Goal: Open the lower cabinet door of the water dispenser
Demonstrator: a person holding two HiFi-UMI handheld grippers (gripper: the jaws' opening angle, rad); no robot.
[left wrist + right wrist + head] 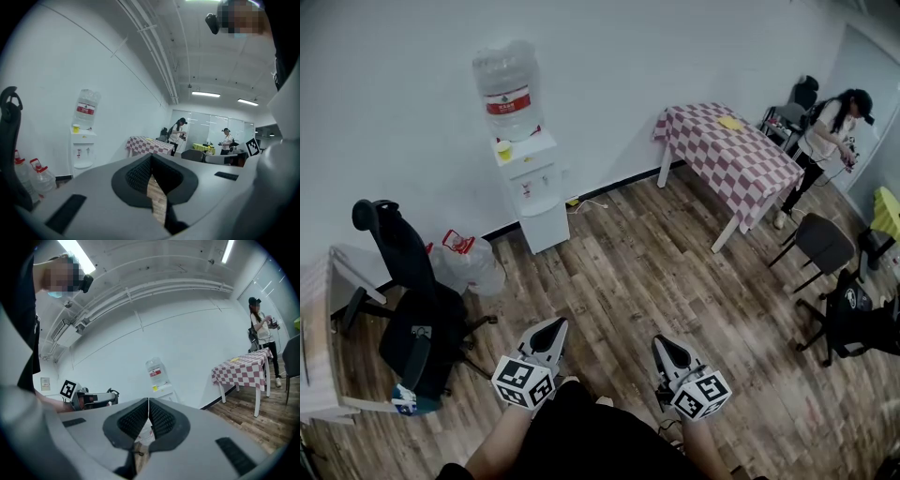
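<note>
no legible text, water bottle label (507, 101) too blurred

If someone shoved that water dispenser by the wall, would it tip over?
Possibly. The dispenser is tall and narrow with a big bottle on top, so a high push might rock it. The wall right behind would likely stop a backward fall.

"What did the two hand-held tools look like?"

"The left gripper (553, 326) and right gripper (661, 344) had pale grey, smooth, rounded shells with black ribbed pads (133, 421). Each carried a white cube (523, 382) printed with black square markers."

"And what was the person wearing?"

"Black clothing (581, 433)."
</note>
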